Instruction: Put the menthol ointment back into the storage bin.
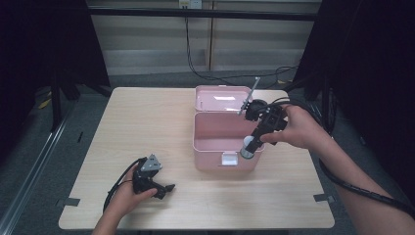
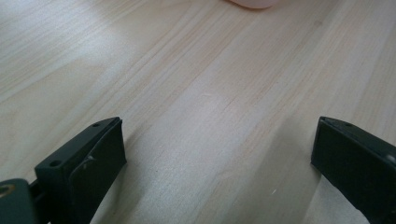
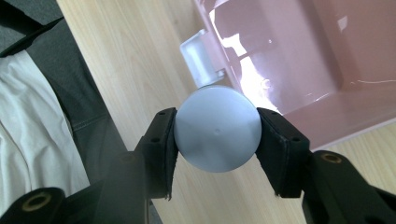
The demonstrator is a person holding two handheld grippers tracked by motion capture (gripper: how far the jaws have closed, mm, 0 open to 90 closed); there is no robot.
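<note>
In the high view, the right gripper [image 1: 250, 147] is clamped on a pale bottle [image 1: 248, 147] and holds it over the near right corner of the open pink box [image 1: 215, 128], which sits at the middle of the wooden table [image 1: 147, 127]. The box's lid [image 1: 221, 98] stands open on the far side, and a white latch [image 1: 228, 158] shows on the near wall. The left gripper [image 1: 169, 187] rests low at the near left of the table, well apart from the box.

In the left gripper view, its jaws stand wide apart with bare wood between them.

In the right gripper view, the pads [image 3: 163, 140] press both sides of the bottle's round cap [image 3: 217, 128], above the box's rim beside the latch [image 3: 201, 58].
</note>
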